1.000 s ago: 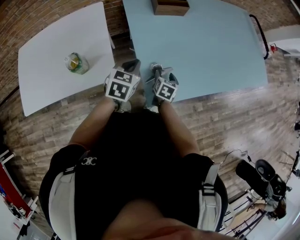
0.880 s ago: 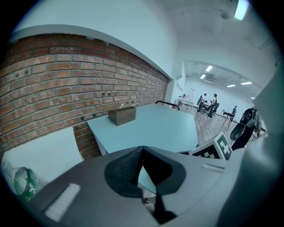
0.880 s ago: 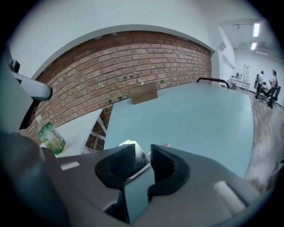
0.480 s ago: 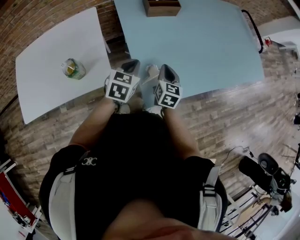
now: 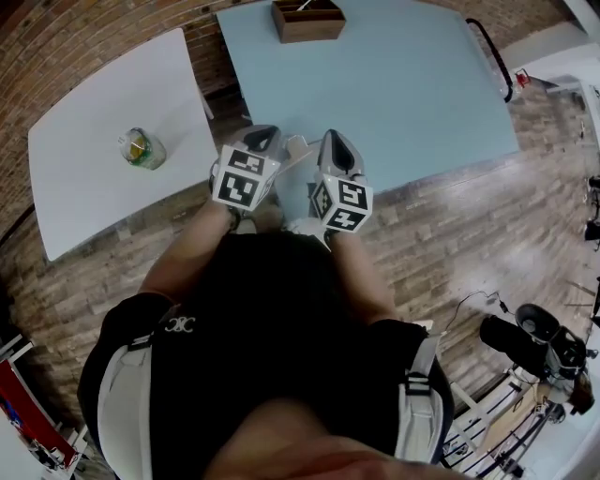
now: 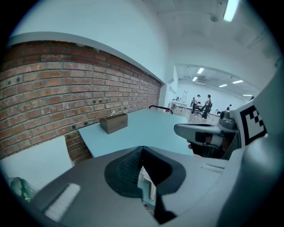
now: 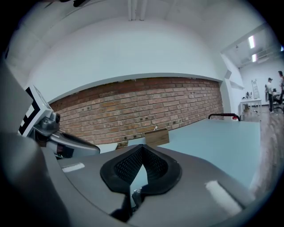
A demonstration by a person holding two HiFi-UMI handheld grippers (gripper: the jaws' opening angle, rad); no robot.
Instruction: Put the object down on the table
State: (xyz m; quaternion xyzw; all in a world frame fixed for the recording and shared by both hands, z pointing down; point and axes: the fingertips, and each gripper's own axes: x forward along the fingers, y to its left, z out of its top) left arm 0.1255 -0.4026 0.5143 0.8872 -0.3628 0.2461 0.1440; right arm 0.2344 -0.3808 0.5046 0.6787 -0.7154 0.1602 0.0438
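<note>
A small glass jar [image 5: 141,150] with green and yellow contents stands on the white table [image 5: 84,187], well left of both grippers; its edge shows low in the left gripper view [image 6: 17,188]. My left gripper [image 5: 261,141] and right gripper [image 5: 336,142] hang side by side over the near edge of the light blue table [image 5: 403,94]. The left gripper [image 6: 142,148] has its jaws together at the tips with nothing between them. The right gripper [image 7: 142,146] is likewise shut and empty. Each gripper shows at the edge of the other's view.
A brown wooden box [image 5: 307,19] sits at the far end of the blue table, by the brick wall [image 7: 146,106]. A narrow gap separates the two tables. A black bar [image 5: 489,52] hangs at the blue table's right edge. People stand far off [image 6: 202,104].
The right gripper's jaws, open a second ago, have shut on nothing, and that gripper has risen toward me. The left gripper has shifted only slightly.
</note>
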